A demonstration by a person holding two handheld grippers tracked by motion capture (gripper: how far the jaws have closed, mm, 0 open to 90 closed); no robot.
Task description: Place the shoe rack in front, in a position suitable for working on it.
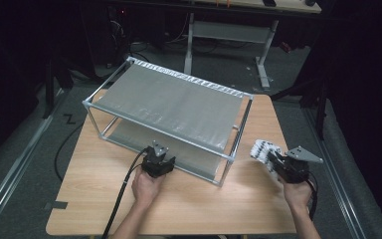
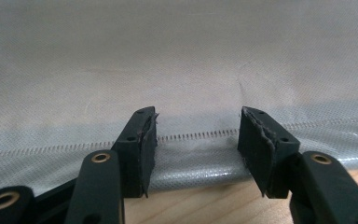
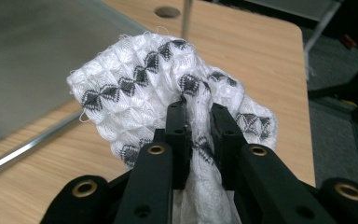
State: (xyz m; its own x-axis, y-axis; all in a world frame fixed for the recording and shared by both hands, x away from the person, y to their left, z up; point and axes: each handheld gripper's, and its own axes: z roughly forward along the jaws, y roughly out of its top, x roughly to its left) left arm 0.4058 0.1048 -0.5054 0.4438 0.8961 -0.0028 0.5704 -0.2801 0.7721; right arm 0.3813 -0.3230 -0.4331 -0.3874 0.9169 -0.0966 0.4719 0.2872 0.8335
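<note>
A two-tier rack [image 1: 169, 102] of silver tubes with grey mesh fabric shelves stands on the wooden table [image 1: 204, 199]. My left gripper [image 1: 157, 160] sits at the rack's near side, low by the bottom shelf. In the left gripper view its jaws [image 2: 198, 140] stand open over the hem of the grey fabric [image 2: 177, 65], with nothing between them. My right gripper [image 1: 273, 160] is near the table's right edge, shut on a white cloth with dark grey diamond pattern [image 3: 168, 79]. The cloth [image 1: 262, 149] bunches out in front of the jaws, just right of the rack's corner post.
A metal rail of the rack [image 3: 28, 147] runs along the table left of the cloth. A round hole [image 3: 166, 11] is in the tabletop farther off. Another table's white legs [image 1: 263, 55] stand behind, on grey floor. Cables [image 1: 119, 199] trail from both grippers.
</note>
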